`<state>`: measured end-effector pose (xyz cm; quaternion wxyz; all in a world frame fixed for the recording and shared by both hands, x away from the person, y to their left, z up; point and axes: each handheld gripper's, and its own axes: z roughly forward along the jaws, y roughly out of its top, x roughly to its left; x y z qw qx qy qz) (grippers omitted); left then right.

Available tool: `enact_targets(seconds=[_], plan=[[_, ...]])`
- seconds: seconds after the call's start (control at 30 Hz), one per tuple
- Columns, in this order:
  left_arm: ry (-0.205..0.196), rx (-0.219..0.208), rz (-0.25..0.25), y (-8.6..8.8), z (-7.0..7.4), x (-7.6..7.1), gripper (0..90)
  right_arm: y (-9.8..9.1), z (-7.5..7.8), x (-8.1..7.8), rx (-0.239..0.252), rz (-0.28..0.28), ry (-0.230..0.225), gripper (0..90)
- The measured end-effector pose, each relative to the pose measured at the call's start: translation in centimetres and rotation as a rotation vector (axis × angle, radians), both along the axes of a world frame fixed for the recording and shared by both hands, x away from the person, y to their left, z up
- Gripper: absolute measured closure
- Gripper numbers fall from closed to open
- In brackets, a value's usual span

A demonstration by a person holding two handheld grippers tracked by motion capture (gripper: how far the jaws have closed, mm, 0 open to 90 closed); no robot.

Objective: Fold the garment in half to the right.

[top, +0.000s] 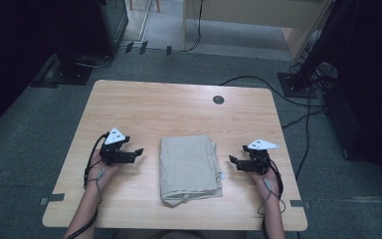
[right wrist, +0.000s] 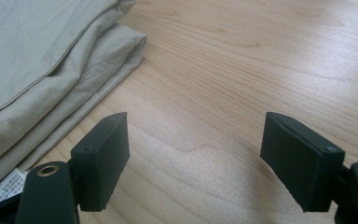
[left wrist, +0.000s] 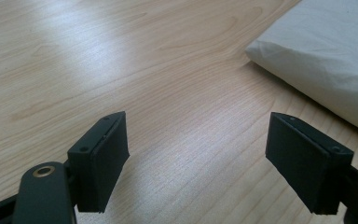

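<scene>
Left hand-held gripper [top: 138,152] and right hand-held gripper [top: 232,160] both hover with jaws spread, flanking the folded beige cloth [top: 189,168] on the desk [top: 179,104], touching nothing.

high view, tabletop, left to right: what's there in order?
left gripper, jaws open → folded beige cloth → right gripper, jaws open. All over the wooden table; neither gripper touches the cloth.
</scene>
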<state>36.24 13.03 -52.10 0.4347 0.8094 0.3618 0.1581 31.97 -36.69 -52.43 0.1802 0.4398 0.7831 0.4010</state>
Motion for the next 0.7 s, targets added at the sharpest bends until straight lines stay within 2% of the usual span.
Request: enact_targets(seconds=[0.7], plan=[[0.018,0.011,-0.006,-0.11,-0.04,0.18,21.3,-0.02,0.0,-0.01,0.001,0.001,0.002,23.0]])
